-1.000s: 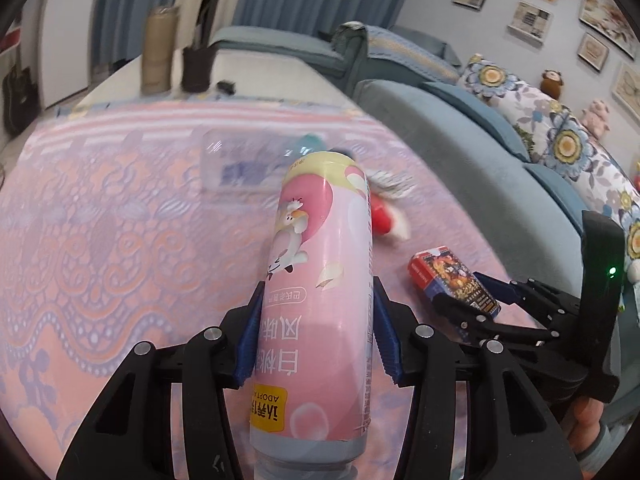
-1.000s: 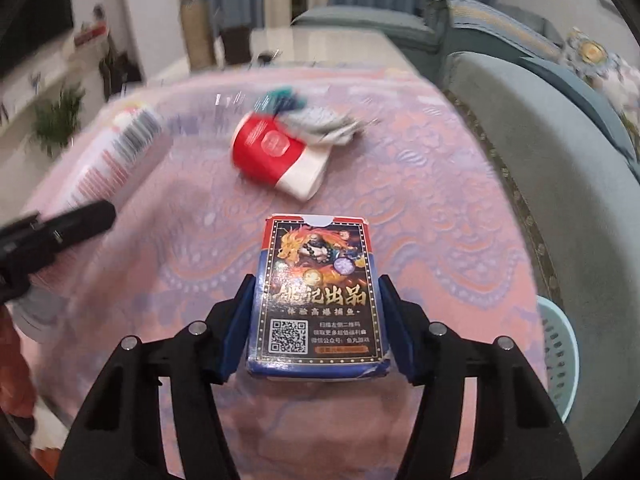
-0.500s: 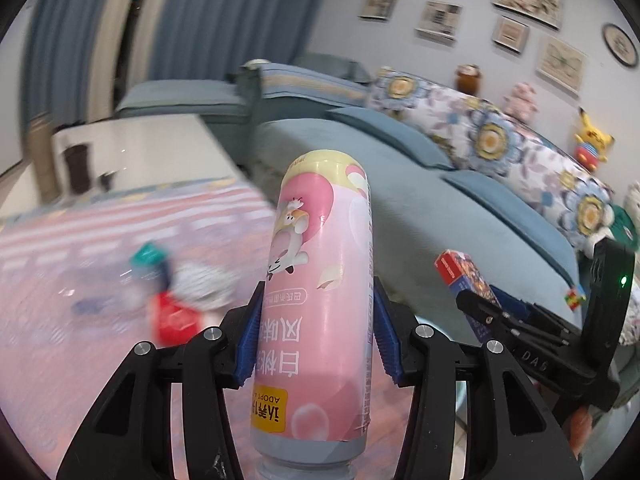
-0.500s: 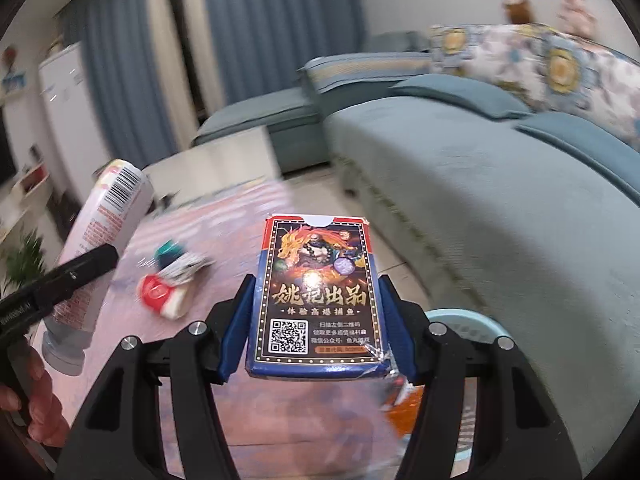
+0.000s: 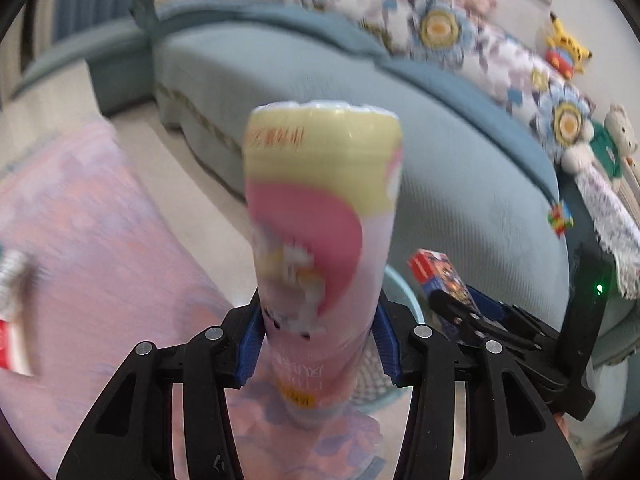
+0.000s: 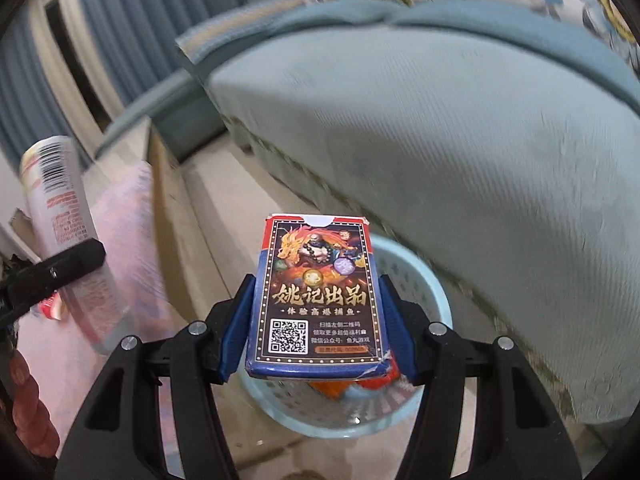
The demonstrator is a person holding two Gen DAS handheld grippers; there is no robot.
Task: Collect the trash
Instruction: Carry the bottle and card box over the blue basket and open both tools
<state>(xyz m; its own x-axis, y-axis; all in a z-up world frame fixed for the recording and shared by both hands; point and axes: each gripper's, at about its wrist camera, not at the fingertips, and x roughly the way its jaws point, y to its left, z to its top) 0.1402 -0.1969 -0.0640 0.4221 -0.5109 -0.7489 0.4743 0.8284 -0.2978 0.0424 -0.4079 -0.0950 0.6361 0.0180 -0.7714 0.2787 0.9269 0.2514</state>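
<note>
We find the left gripper [image 5: 318,344] clamping a pink bottle [image 5: 320,240], the right gripper [image 6: 316,334] a card box [image 6: 316,296] above the bin [image 6: 432,276]; neither dropped, litter [image 5: 12,320] left on the counter [image 5: 100,240].

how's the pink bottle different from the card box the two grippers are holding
The pink bottle is a tall round cylinder, pink and yellow; the card box is a flat rectangular pack, dark blue and red with a QR code. The bottle sits in the left gripper, the box in the right gripper. Both are clamped between blue pads near the light blue basket.
</note>
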